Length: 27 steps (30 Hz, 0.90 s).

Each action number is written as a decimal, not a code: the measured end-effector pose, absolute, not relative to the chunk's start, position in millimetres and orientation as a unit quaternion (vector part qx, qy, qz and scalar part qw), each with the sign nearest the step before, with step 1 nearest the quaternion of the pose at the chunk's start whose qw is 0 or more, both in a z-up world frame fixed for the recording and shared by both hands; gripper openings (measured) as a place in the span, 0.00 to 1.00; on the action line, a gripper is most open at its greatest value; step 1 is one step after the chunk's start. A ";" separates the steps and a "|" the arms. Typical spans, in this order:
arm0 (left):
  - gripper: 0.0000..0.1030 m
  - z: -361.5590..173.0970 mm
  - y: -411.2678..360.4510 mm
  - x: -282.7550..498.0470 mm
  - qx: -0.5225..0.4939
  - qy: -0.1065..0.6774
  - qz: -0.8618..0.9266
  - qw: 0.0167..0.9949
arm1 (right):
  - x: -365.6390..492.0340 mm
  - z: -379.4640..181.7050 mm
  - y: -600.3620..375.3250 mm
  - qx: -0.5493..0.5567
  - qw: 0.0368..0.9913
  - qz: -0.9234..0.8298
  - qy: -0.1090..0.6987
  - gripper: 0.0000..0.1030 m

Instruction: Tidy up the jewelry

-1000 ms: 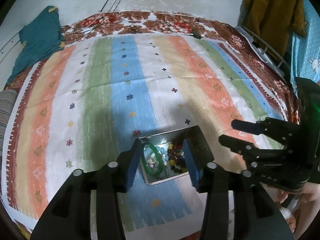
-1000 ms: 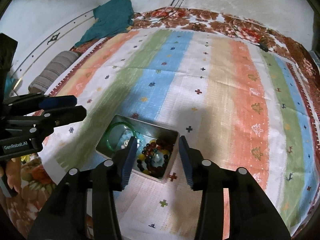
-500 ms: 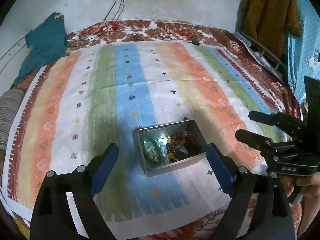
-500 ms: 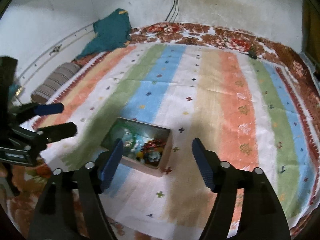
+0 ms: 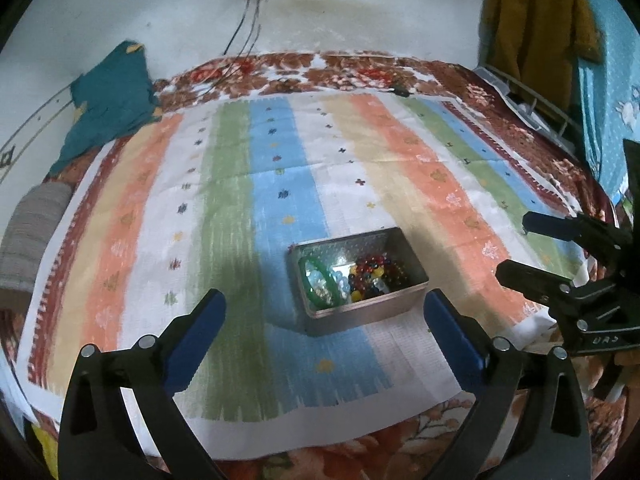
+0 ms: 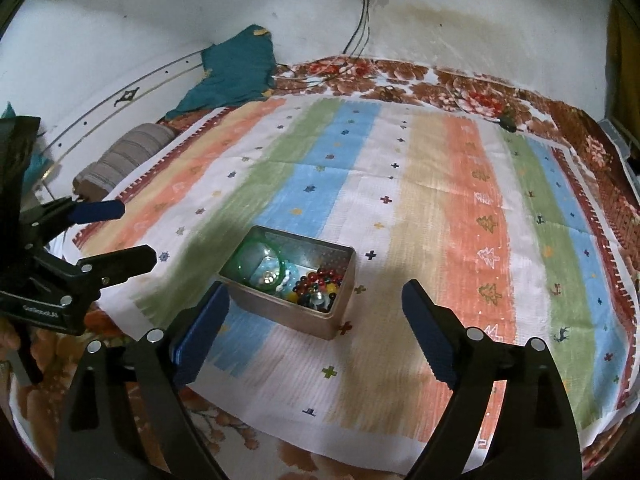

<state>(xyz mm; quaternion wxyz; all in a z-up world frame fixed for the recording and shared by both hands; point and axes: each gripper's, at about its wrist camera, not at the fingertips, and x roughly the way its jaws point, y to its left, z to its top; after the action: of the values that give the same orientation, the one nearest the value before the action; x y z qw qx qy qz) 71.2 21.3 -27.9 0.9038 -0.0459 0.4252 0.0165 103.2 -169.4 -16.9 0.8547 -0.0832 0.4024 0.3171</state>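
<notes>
A small metal tin [image 5: 360, 313] [image 6: 280, 314] sits on the striped cloth near its front edge. Inside lie a green bangle [image 5: 320, 280] [image 6: 245, 257], pale beads and a heap of red, yellow and dark beads [image 5: 372, 272] [image 6: 320, 280]. My left gripper [image 5: 323, 298] hangs back from the tin, its jaws opening wide, and the blue pads [image 5: 200, 332] touch nothing. My right gripper [image 6: 315, 287] is likewise drawn back with its jaws opening and empty. Each gripper shows in the other's view: the right [image 5: 516, 246] beside the tin's right, the left [image 6: 136, 232] at its left.
The striped cloth [image 5: 280, 160] lies over a floral bedspread [image 5: 320, 68]. A teal garment [image 5: 112, 104] and a grey striped bolster [image 5: 32, 236] lie at the far left. Cables [image 6: 362, 20] hang from a wall socket. A mustard garment [image 5: 532, 28] hangs at the right.
Both grippers have drawn back from the tin, and their jaws have spread from narrow to wide. The tin and its jewelry stay where they were.
</notes>
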 end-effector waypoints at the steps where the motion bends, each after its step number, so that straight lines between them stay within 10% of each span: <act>1: 0.94 -28.0 20.6 69.1 -0.048 0.426 0.015 0.903 | 102.0 -16.7 -169.9 -0.083 0.856 0.316 0.401 0.86; 27: 0.94 -14.0 5.0 28.1 -0.021 0.361 0.010 0.932 | 73.5 -5.7 -181.0 -0.078 0.877 0.304 0.362 0.90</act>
<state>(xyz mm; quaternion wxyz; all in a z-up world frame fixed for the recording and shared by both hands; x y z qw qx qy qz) 28.1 5.0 -14.0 0.9323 -0.0211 0.3609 0.0102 73.5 -181.0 -5.7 0.8775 -0.0784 0.3623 0.3043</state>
